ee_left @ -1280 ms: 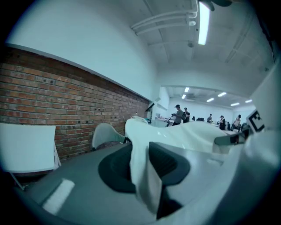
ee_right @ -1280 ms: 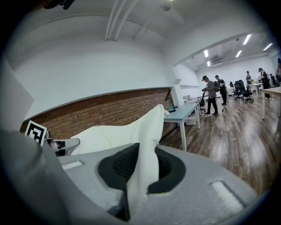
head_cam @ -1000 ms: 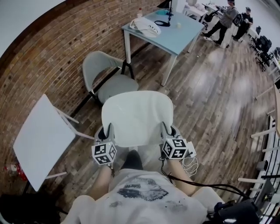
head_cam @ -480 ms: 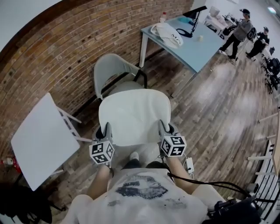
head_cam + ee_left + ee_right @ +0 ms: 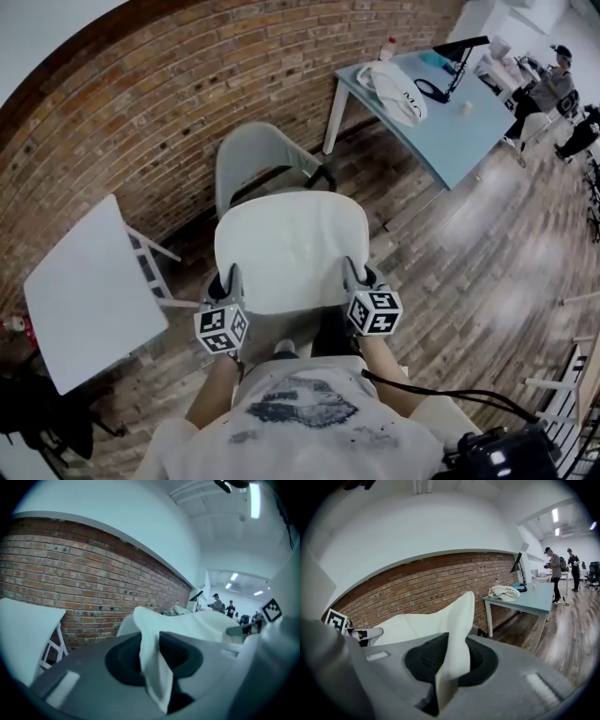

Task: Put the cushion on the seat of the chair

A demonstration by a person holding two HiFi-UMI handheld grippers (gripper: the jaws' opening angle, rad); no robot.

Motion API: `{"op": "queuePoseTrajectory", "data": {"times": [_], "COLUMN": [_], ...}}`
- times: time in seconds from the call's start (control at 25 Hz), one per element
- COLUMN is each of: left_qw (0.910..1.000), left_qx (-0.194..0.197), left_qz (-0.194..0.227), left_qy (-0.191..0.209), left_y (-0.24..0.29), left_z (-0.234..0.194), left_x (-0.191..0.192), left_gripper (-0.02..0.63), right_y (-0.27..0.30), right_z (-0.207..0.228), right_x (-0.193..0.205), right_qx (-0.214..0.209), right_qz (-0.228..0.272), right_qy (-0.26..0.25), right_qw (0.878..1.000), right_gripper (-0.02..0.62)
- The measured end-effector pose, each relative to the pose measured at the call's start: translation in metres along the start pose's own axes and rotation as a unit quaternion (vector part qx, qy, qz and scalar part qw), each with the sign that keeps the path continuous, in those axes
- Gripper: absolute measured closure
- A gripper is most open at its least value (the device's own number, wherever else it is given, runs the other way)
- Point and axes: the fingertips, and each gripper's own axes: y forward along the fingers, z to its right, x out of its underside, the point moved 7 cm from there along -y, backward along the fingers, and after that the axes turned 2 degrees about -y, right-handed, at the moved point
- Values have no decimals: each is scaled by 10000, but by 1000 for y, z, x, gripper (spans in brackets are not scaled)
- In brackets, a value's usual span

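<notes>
Cushion (image 5: 291, 248) is held flat in the air in front of you, in line with the grey chair (image 5: 251, 155) and covering its seat from above. Your left gripper (image 5: 228, 281) and right gripper (image 5: 354, 275) each have fingers (image 5: 180, 656) clamped on a near corner. That spreads it, I judge, to land square on the seat.

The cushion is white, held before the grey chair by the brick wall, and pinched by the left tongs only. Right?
No: both tongs pinch the cushion. The right gripper view shows the right tongs shut on its edge, like the left tongs. The rest holds: white, before the grey chair by the brick wall.
</notes>
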Motion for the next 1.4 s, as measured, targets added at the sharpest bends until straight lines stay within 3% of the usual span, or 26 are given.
{"op": "queuePoseTrajectory", "data": {"times": [0.32,0.56,0.76,1.04,1.4], "left_qw": [9948,9797,9685,9594,9617], "left_qx": [-960,-1899,-2360,-2626,-2493], "left_qz": [-125,-155,-171,-262,-447], "left_qy": [-320,-629,-777,-998,-1051], "left_y": [79,119,139,155,181], "left_z": [35,65,73,65,32], "left_x": [-1,-1,6,20,49], "left_gripper": [523,523,523,523,523], "right_y": [101,173,215,250,285], "right_z": [77,121,136,137,135], "right_x": [-43,-74,-82,-75,-48], "right_qx": [-817,-1668,-2126,-2298,-2217], "right_qz": [-484,-879,-1094,-1368,-1539], "right_qy": [-231,-542,-767,-855,-969], "right_qw": [9952,9806,9680,9598,9580], "right_gripper": [546,546,546,546,546]}}
